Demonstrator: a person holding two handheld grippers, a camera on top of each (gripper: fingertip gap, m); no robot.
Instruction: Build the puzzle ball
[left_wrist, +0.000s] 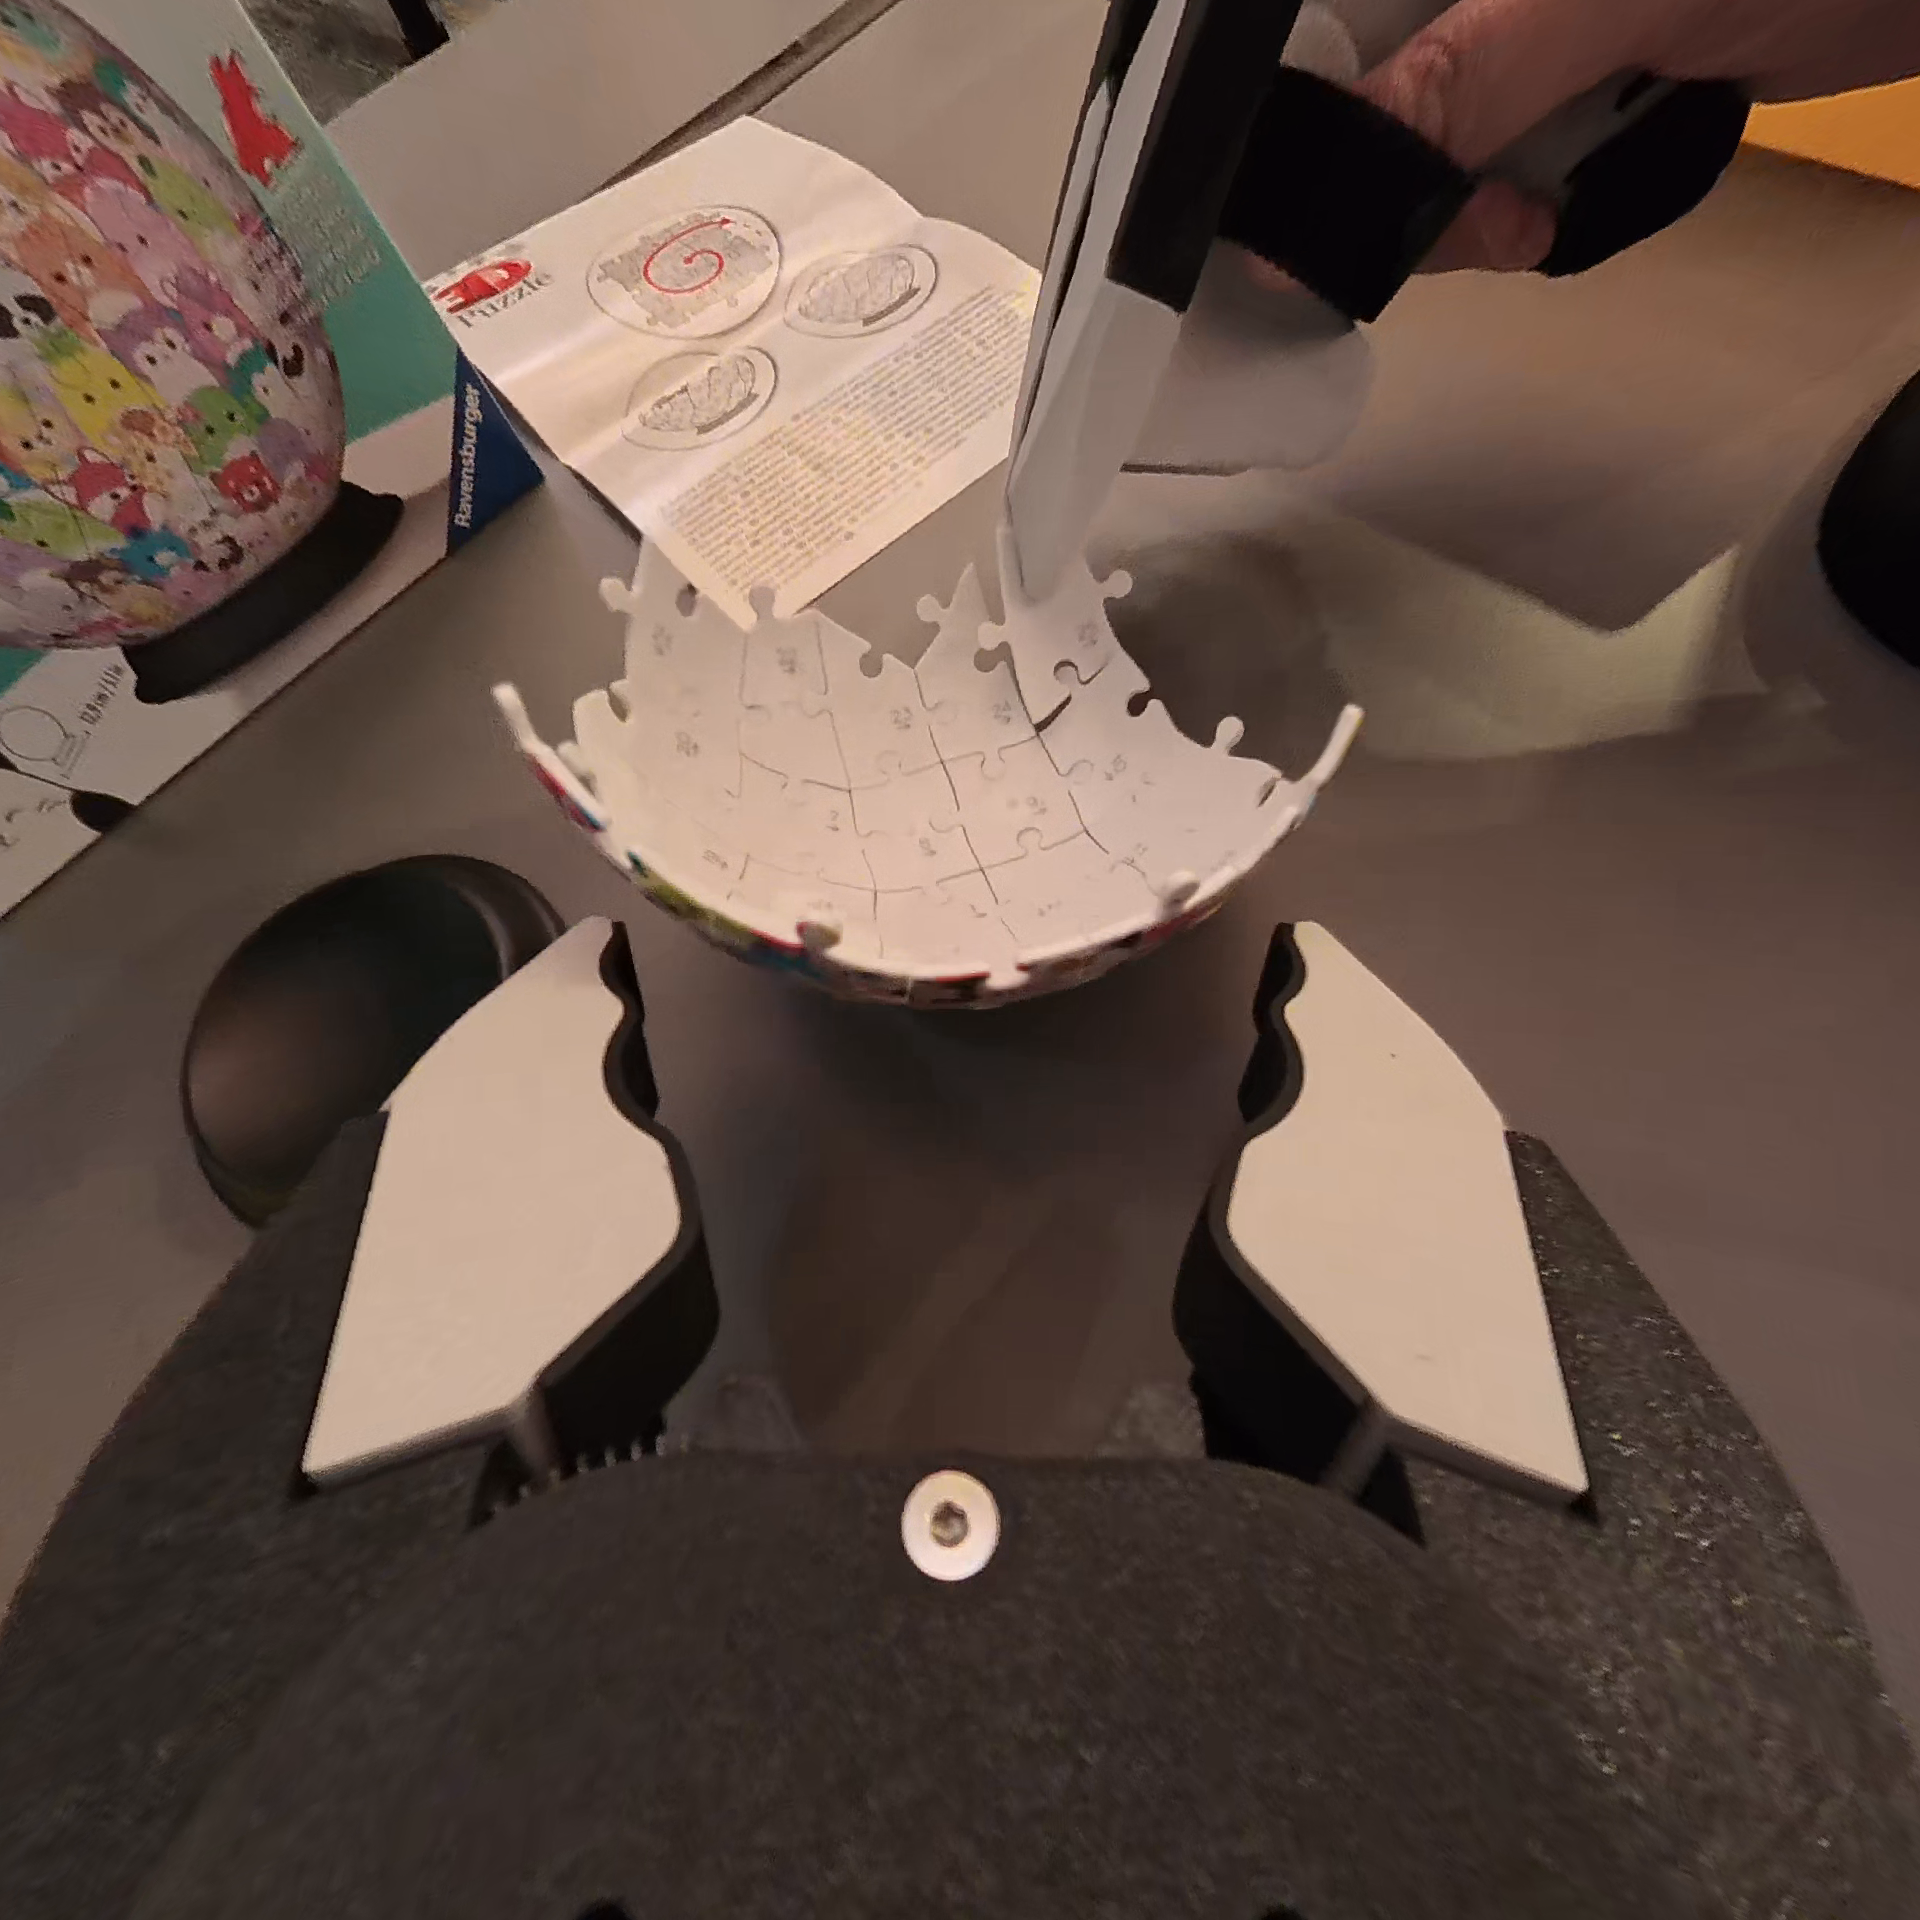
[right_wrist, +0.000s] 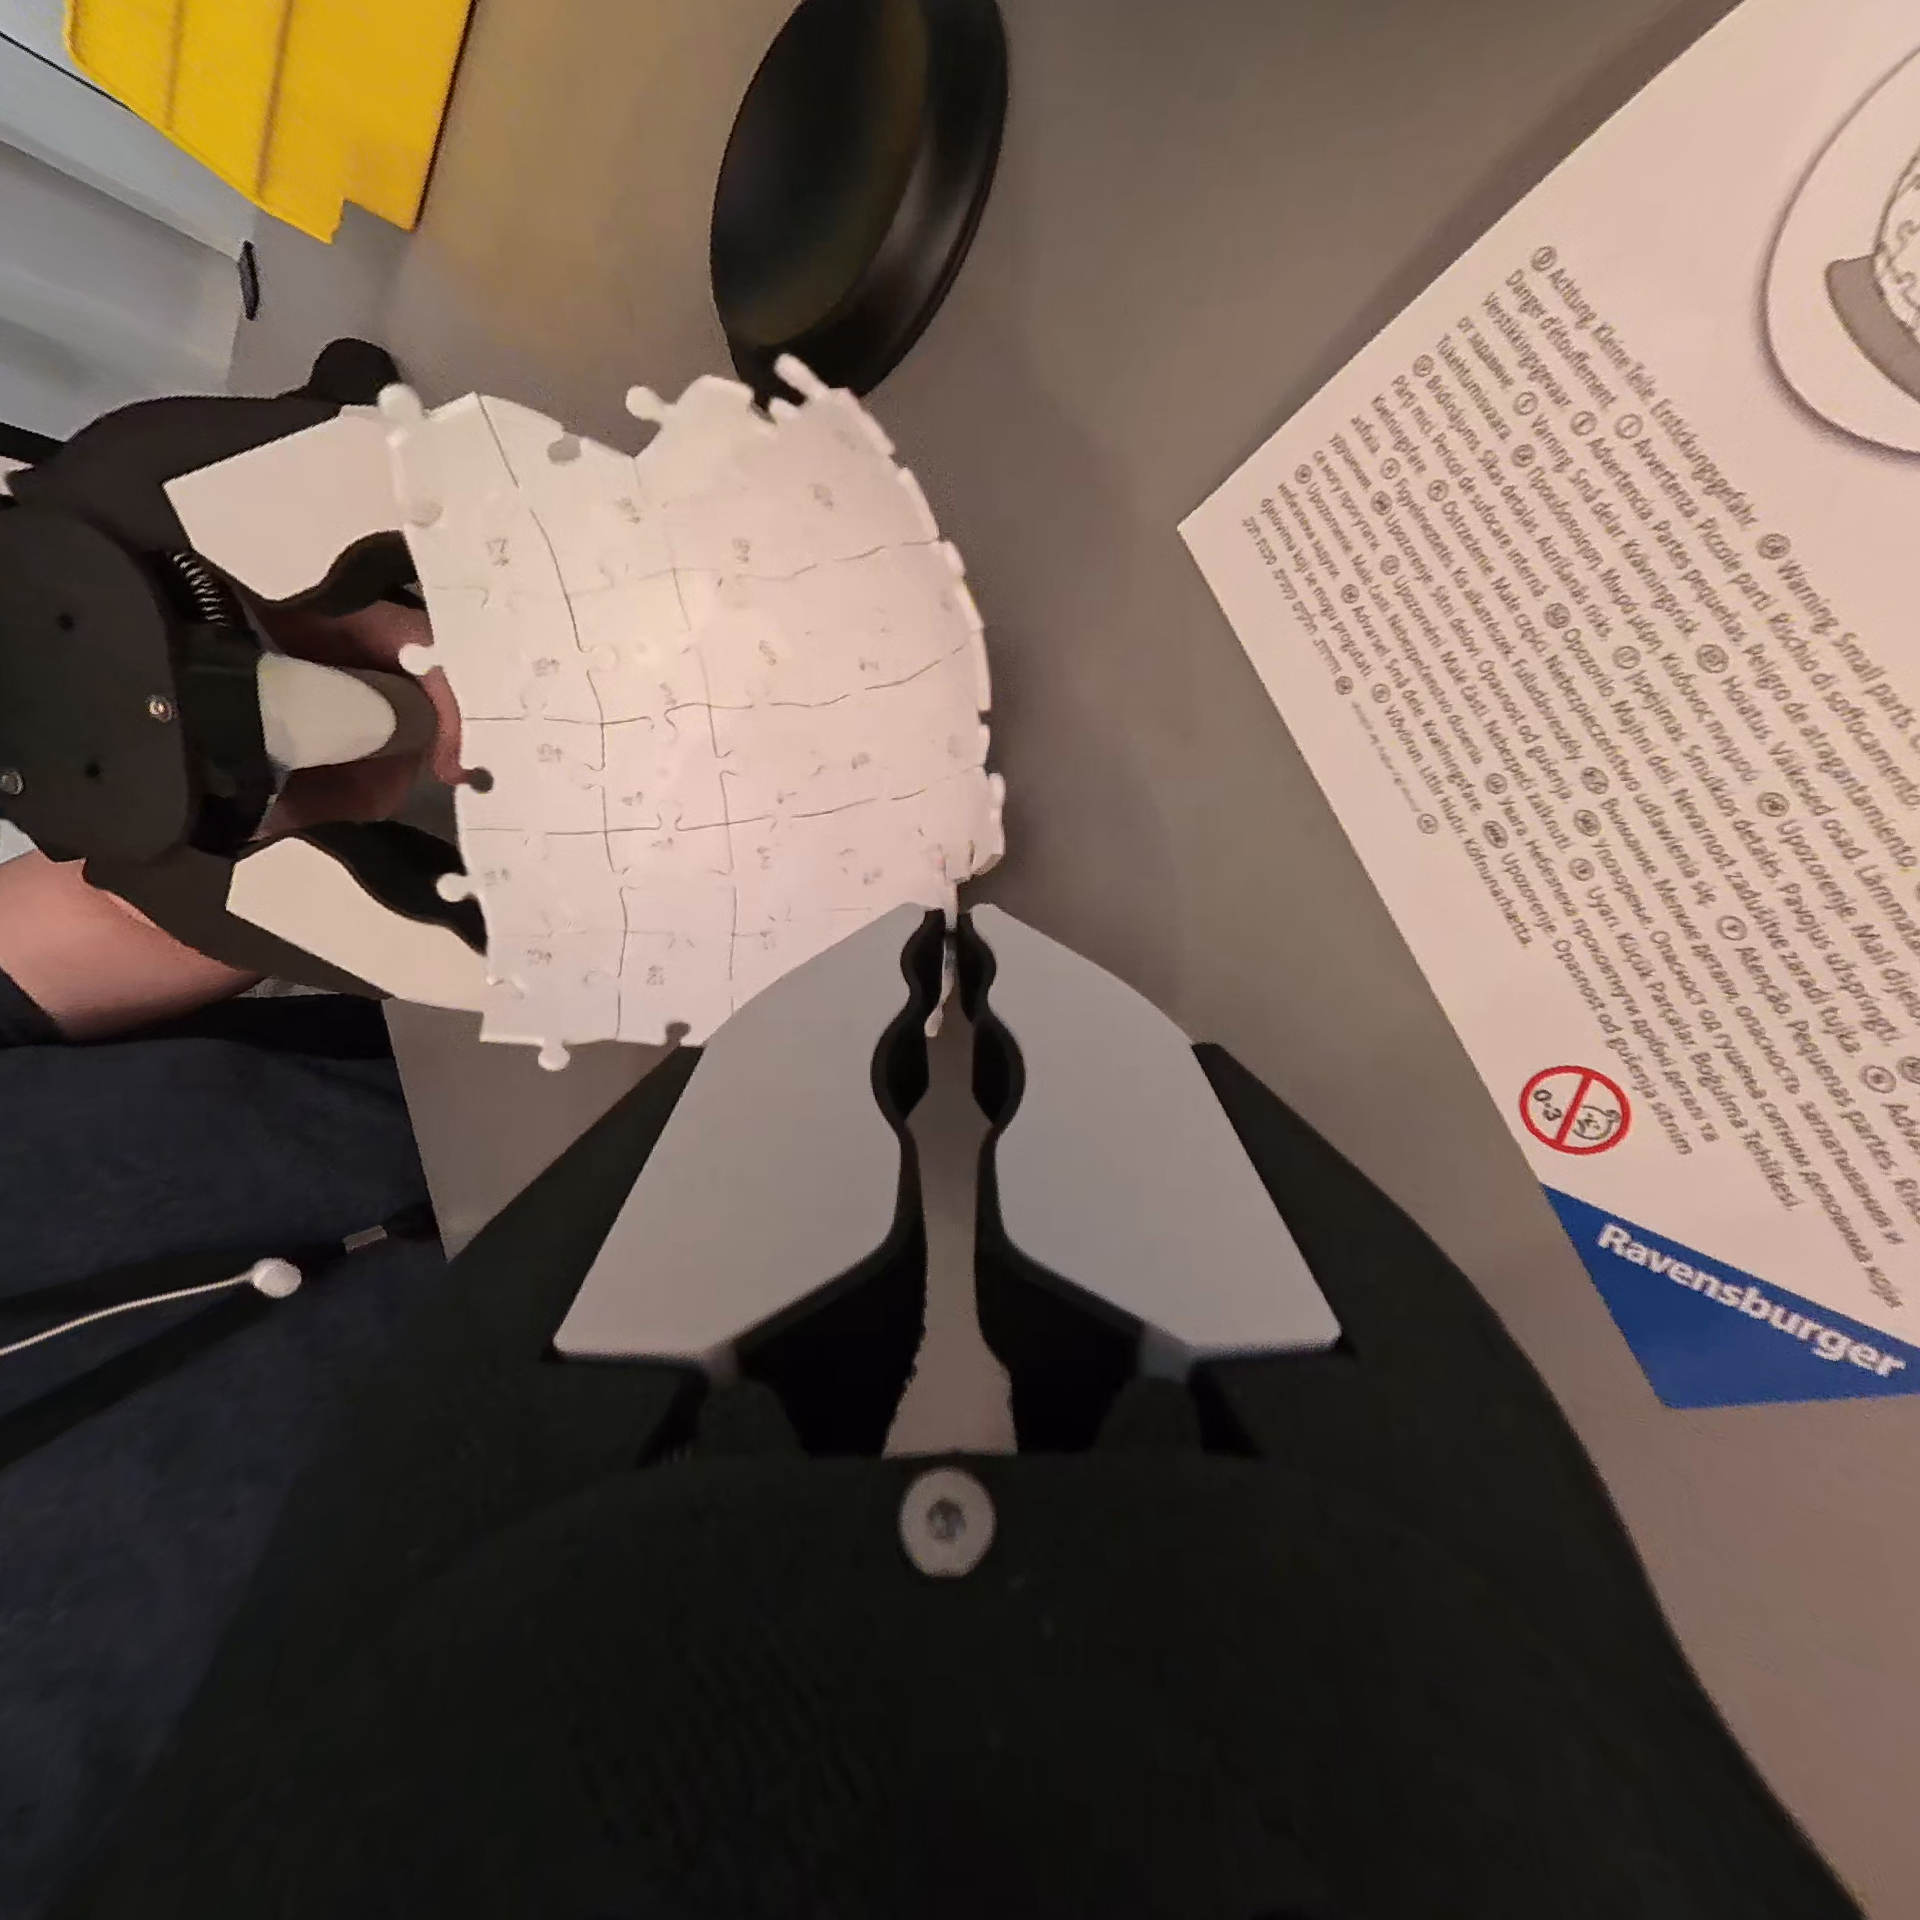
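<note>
The left gripper (left_wrist: 951, 971) has its fingers wide apart, holding nothing. At upper left stands the puzzle box (left_wrist: 197, 416), then the black stand (left_wrist: 343, 1029), the paper sheet (left_wrist: 790, 374), and mid-frame the half-built puzzle ball (left_wrist: 935, 821). The right gripper (right_wrist: 951, 920) pinches its rim.

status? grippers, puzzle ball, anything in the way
Left gripper open, empty, just short of the half-built shell. Right gripper shut on a piece at the shell's far rim. Instruction sheet lies right behind the shell; black stand sits left.
</note>
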